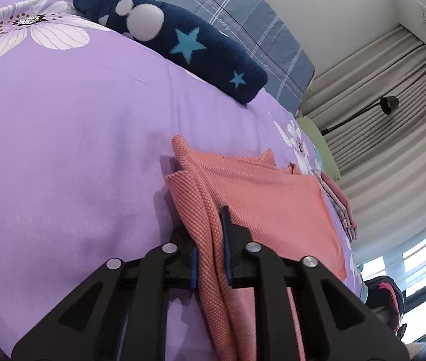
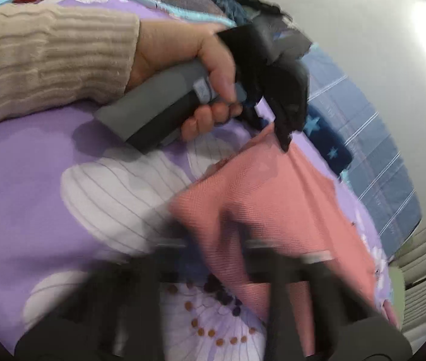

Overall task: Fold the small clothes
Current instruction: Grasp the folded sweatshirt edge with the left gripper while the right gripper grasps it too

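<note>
Pinching coral cloth [image 1: 252,180] between both grippers

The only writing that shows is a small cursive word repeated along the stripes of the blue plaid bedding [image 1: 243,21] at the upper middle of the left wrist view; it seems to read "love", upside down. A small mark on the grey handle [image 2: 202,91] in the right wrist view is too blurred to read.

garment [image 1: 273,186] flat on bed [image 1: 62,150] | left claw [image 1: 211,258] at its near-left edge, fabric between its jaws | rolled cloth [image 1: 182,45] beyond, well apart | folded stack [image 1: 343,207] just right of garment
</note>
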Action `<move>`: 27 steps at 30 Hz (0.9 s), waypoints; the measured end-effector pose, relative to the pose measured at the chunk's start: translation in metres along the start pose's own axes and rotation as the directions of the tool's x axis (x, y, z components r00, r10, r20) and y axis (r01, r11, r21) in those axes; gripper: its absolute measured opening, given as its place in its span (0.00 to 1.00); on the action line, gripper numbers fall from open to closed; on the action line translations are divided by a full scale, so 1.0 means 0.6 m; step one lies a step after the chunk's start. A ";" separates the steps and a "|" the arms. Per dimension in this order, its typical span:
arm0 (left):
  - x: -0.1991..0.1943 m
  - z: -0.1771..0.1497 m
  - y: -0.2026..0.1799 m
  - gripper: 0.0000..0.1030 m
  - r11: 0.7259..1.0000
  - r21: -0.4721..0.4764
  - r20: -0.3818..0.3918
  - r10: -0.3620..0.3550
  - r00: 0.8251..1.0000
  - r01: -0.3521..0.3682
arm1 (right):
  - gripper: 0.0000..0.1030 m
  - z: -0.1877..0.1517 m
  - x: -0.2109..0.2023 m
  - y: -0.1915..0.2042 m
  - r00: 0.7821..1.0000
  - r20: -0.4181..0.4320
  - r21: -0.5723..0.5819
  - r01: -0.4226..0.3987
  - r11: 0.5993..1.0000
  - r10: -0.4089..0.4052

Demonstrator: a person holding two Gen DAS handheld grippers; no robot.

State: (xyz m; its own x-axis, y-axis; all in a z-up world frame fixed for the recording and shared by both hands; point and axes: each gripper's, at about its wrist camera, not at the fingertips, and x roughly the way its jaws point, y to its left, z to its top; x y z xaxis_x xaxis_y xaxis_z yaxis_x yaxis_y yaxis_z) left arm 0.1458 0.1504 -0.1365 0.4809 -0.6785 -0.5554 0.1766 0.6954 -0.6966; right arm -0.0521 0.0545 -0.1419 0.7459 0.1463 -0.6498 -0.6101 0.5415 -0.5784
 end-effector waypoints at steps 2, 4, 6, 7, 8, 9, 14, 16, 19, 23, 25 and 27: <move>-0.005 0.001 -0.010 0.09 1.000 0.003 0.014 0.015 1.000 -0.015 | 0.04 -0.005 -0.023 -0.022 0.998 0.053 0.063 -0.022 0.998 0.018; -0.013 0.005 -0.027 0.09 1.000 0.006 0.041 0.015 0.999 -0.015 | 0.04 -0.014 -0.054 -0.054 0.994 0.113 0.145 -0.028 0.989 0.012; -0.024 0.015 -0.060 0.09 1.000 0.026 0.071 0.001 0.997 -0.003 | 0.04 -0.026 -0.076 -0.092 0.990 0.141 0.221 -0.040 0.974 0.008; -0.027 0.019 -0.074 0.09 0.999 0.040 0.079 0.000 0.997 -0.003 | 0.04 -0.034 -0.086 -0.116 0.987 0.157 0.271 -0.061 0.961 0.018; -0.028 0.024 -0.097 0.09 0.998 0.065 0.085 0.005 0.996 -0.010 | 0.04 -0.042 -0.092 -0.134 0.986 0.165 0.307 -0.075 0.949 0.024; -0.028 0.026 -0.113 0.09 0.996 0.083 0.088 0.011 0.996 -0.019 | 0.04 -0.048 -0.100 -0.149 0.985 0.172 0.339 -0.086 0.937 0.028; 0.001 0.041 -0.207 0.09 0.981 0.176 0.077 0.067 0.995 -0.080 | 0.04 -0.094 -0.125 -0.223 0.978 0.205 0.489 -0.141 0.861 0.044; 0.016 0.046 -0.231 0.09 0.978 0.189 0.062 0.074 0.995 -0.084 | 0.04 -0.118 -0.129 -0.255 0.975 0.215 0.555 -0.168 0.815 0.055; 0.051 0.052 -0.275 0.09 0.970 0.223 0.029 0.094 0.995 -0.098 | 0.04 -0.157 -0.137 -0.295 0.971 0.234 0.635 -0.195 0.748 0.055; 0.105 0.049 -0.340 0.09 0.947 0.298 -0.009 0.125 0.992 -0.116 | 0.04 -0.221 -0.141 -0.345 0.967 0.248 0.732 -0.225 0.643 0.056; 0.136 0.042 -0.372 0.09 0.936 0.332 -0.028 0.135 0.990 -0.118 | 0.04 -0.251 -0.138 -0.362 0.967 0.245 0.765 -0.234 0.600 0.064; 0.169 0.034 -0.396 0.09 0.930 0.348 -0.050 0.141 0.989 -0.115 | 0.04 -0.290 -0.138 -0.380 0.971 0.229 0.799 -0.224 0.558 0.061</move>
State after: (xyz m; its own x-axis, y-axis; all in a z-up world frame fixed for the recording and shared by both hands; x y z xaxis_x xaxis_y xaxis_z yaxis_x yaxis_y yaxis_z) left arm 0.1702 -0.0788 -0.0181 0.4570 -0.5849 -0.6701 0.4081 0.8073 -0.4263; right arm -0.0214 -0.2250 -0.0420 0.7485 0.3650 -0.5537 -0.2939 0.9310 0.2165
